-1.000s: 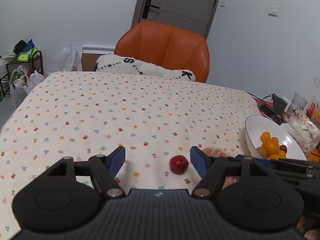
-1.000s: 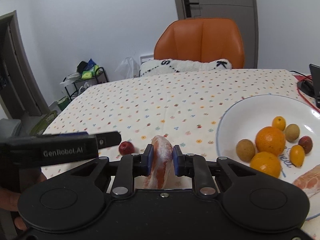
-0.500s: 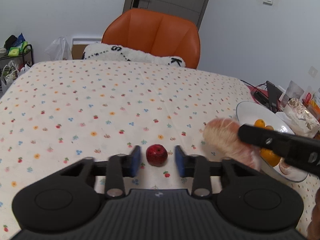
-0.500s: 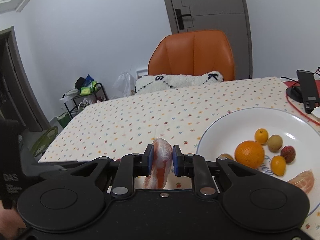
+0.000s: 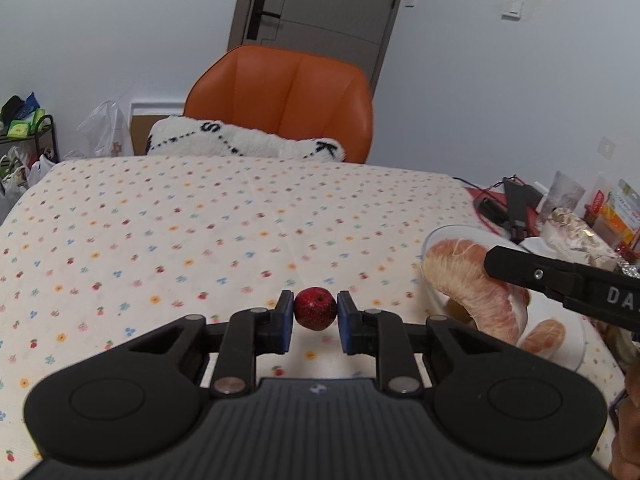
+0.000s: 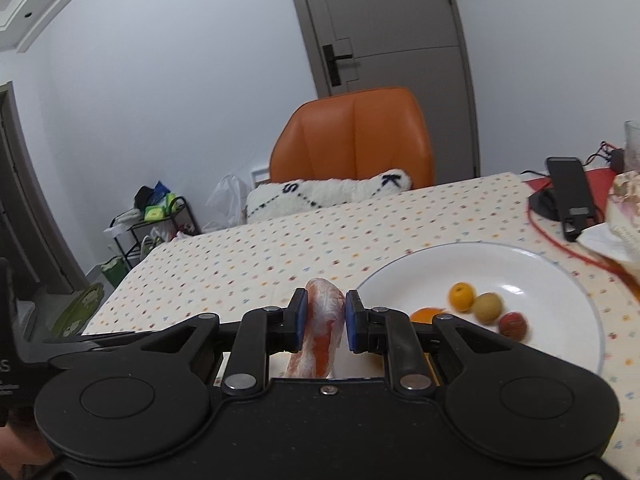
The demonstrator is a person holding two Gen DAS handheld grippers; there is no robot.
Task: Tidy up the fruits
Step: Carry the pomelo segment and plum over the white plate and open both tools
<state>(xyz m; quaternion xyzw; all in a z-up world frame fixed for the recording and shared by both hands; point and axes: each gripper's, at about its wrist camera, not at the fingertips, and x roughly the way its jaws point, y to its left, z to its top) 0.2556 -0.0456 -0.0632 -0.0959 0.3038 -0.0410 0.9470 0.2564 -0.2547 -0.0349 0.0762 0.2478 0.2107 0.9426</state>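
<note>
Left gripper pinches small red fruit above tablecloth; right gripper clamps pomelo segment beside white plate.

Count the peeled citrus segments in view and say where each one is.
2: one segment is held in the right gripper jaws; another segment lies in the white plate. More may be hidden.

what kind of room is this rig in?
Likely a home dining room: a table under a floral tablecloth, an orange chair pulled up to it, a white plate of fruit, and an interior door behind.
</note>
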